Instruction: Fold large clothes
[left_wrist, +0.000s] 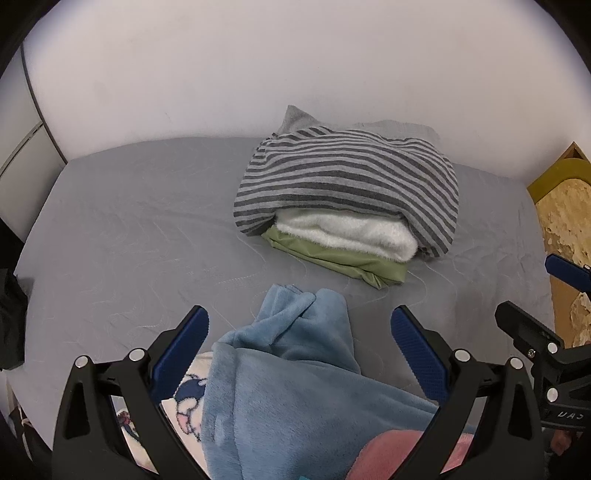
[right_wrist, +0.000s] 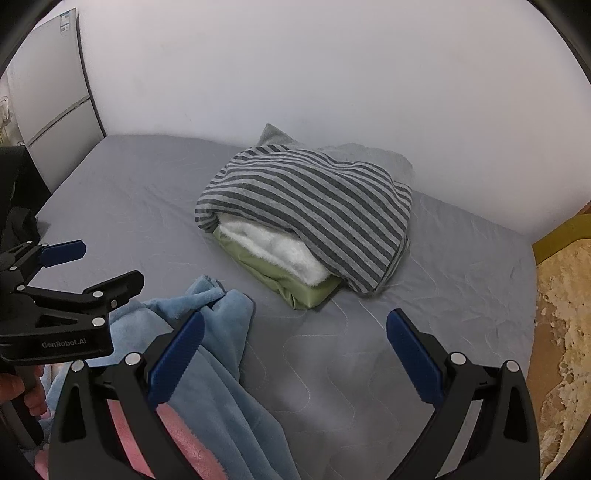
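A crumpled light-blue fleece garment (left_wrist: 291, 369) (right_wrist: 207, 332) lies at the near edge of the grey bed (left_wrist: 129, 229) (right_wrist: 443, 277), with pink fabric (left_wrist: 399, 450) (right_wrist: 177, 435) and a white cartoon-print part (left_wrist: 188, 402) beside it. My left gripper (left_wrist: 299, 332) (right_wrist: 92, 266) hovers open over the blue fleece, nothing between its fingers. My right gripper (right_wrist: 295, 332) is open too, its left finger above the fleece's right edge. In the left wrist view the right gripper (left_wrist: 532, 291) shows at the right edge. A hand (right_wrist: 22, 391) holds the left gripper's handle.
A stack of folded clothes sits mid-bed near the wall: a grey striped top (left_wrist: 351, 184) (right_wrist: 310, 206) over a white fluffy piece (left_wrist: 351, 232) (right_wrist: 273, 247) and a green one (left_wrist: 332, 258) (right_wrist: 295, 284). Dark fabric (left_wrist: 11, 321) lies at the left. A fridge (right_wrist: 51, 96) stands far left, patterned floor (right_wrist: 561, 314) right.
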